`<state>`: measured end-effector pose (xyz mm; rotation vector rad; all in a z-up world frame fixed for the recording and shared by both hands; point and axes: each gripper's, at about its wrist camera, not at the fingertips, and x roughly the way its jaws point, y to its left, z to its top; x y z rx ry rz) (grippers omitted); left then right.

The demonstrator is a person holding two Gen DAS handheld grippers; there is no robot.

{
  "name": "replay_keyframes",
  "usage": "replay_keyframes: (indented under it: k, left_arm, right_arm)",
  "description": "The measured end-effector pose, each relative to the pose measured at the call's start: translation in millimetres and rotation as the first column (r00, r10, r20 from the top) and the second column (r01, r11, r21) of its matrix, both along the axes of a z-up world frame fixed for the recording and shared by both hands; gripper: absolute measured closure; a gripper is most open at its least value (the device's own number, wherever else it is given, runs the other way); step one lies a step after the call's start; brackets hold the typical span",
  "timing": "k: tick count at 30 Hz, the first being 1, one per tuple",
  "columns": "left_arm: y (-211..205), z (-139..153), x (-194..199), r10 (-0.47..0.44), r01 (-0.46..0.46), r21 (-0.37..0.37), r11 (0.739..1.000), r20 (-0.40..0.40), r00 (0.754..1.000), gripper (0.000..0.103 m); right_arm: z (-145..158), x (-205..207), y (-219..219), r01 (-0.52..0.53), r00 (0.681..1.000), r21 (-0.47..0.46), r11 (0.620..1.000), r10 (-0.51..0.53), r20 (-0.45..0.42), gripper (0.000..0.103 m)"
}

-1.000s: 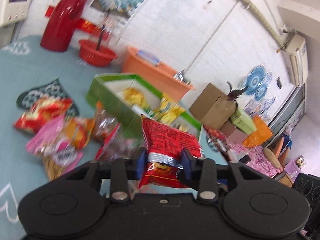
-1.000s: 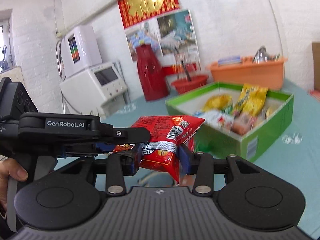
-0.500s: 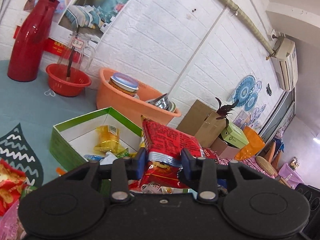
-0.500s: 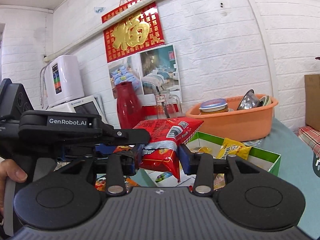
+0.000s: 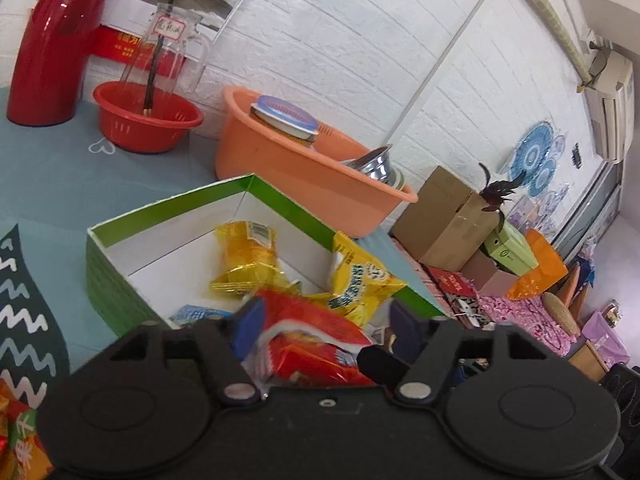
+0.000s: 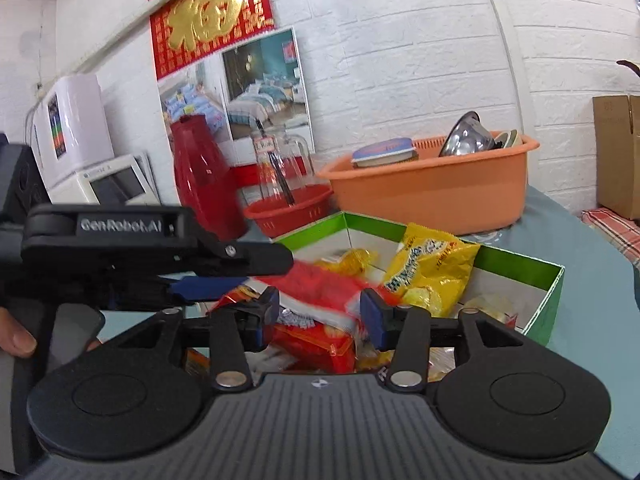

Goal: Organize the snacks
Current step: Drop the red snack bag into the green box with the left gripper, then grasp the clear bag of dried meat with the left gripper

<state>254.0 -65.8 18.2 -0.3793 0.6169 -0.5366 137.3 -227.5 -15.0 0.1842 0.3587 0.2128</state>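
A green-and-white box [image 5: 168,205] [image 6: 548,308] on the teal tablecloth holds yellow snack bags [image 5: 360,280] [image 6: 432,268]. My left gripper [image 5: 326,322] hangs over the box's near edge with its jaws opening. A red snack bag [image 5: 316,340] lies loose between them, and neither blue pad touches it. My right gripper [image 6: 320,314] is over the same box, jaws also opening. A blurred red bag [image 6: 320,290] drops between its pads above another red bag [image 6: 316,346]. In the right wrist view, the left gripper [image 6: 248,272] reaches in from the left.
Behind the box stand an orange basin [image 5: 304,172] with a tin and metal bowls, a red bowl [image 5: 148,124] holding a glass jug, and a red thermos [image 5: 48,52]. Cardboard boxes [image 5: 444,216] sit off the table's right. A hand [image 6: 16,340] grips the left handle.
Both grippers moved forward until they hung over the green box. Their jaws opened, and the red bags they held upright slipped free and dropped.
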Motion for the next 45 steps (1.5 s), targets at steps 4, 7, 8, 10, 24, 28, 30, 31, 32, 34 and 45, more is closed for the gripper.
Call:
replay_keyframes:
  k: [4, 7, 8, 10, 24, 28, 30, 31, 32, 34, 45]
  left_arm:
    - [9, 5, -14, 0.031, -0.031, 0.014, 0.999, 0.017, 0.999, 0.0]
    - [16, 19, -27, 0.049, -0.05, 0.018, 0.999, 0.04, 0.998, 0.0]
    - [18, 24, -32, 0.046, -0.046, 0.015, 0.999, 0.049, 0.998, 0.0]
    - [23, 35, -47, 0.042, -0.043, 0.015, 0.999, 0.072, 0.997, 0.0]
    - [65, 16, -145, 0.077, -0.075, -0.042, 0.996, 0.046, 0.996, 0.0]
    - [66, -1, -141, 0.08, -0.08, -0.016, 0.997, -0.004, 0.997, 0.0]
    - [64, -8, -133, 0.086, -0.086, -0.014, 0.996, -0.025, 0.996, 0.0]
    - [63, -10, -129, 0.097, -0.098, -0.009, 0.995, -0.034, 0.995, 0.0]
    - [62, -13, -123, 0.111, -0.111, -0.004, 0.994, -0.041, 0.993, 0.0]
    - [60, -21, -112, 0.133, -0.133, 0.009, 0.991, -0.051, 0.99, 0.0]
    - [60, -41, -129, -0.025, 0.023, -0.014, 1.0, -0.118, 0.993, 0.091]
  right_arm:
    - [-5, -6, 4, 0.017, 1.0, -0.069, 0.997, -0.018, -0.009, 0.0]
    - [3, -15, 4, 0.025, 1.0, -0.061, 0.998, -0.024, 0.013, 0.0]
    - [6, -20, 5, 0.026, 0.999, -0.061, 0.998, -0.024, 0.025, 0.0]
    - [13, -32, 7, 0.025, 0.999, -0.065, 0.998, -0.022, 0.046, 0.0]
    - [6, -117, 39, -0.087, 0.996, -0.029, 0.996, 0.088, 0.03, 0.0]
    - [-6, -127, 48, -0.118, 0.993, -0.03, 0.993, 0.117, -0.02, 0.0]
    - [-9, -130, 48, -0.118, 0.993, -0.024, 0.993, 0.117, -0.035, 0.0]
    - [-10, -131, 48, -0.117, 0.992, -0.018, 0.993, 0.116, -0.041, 0.0]
    - [-11, -132, 48, -0.118, 0.992, -0.014, 0.993, 0.117, -0.044, 0.0]
    - [-11, -134, 48, -0.119, 0.992, -0.018, 0.993, 0.118, -0.048, 0.0]
    - [-24, -135, 46, -0.141, 0.985, -0.042, 0.989, 0.136, -0.106, 0.0]
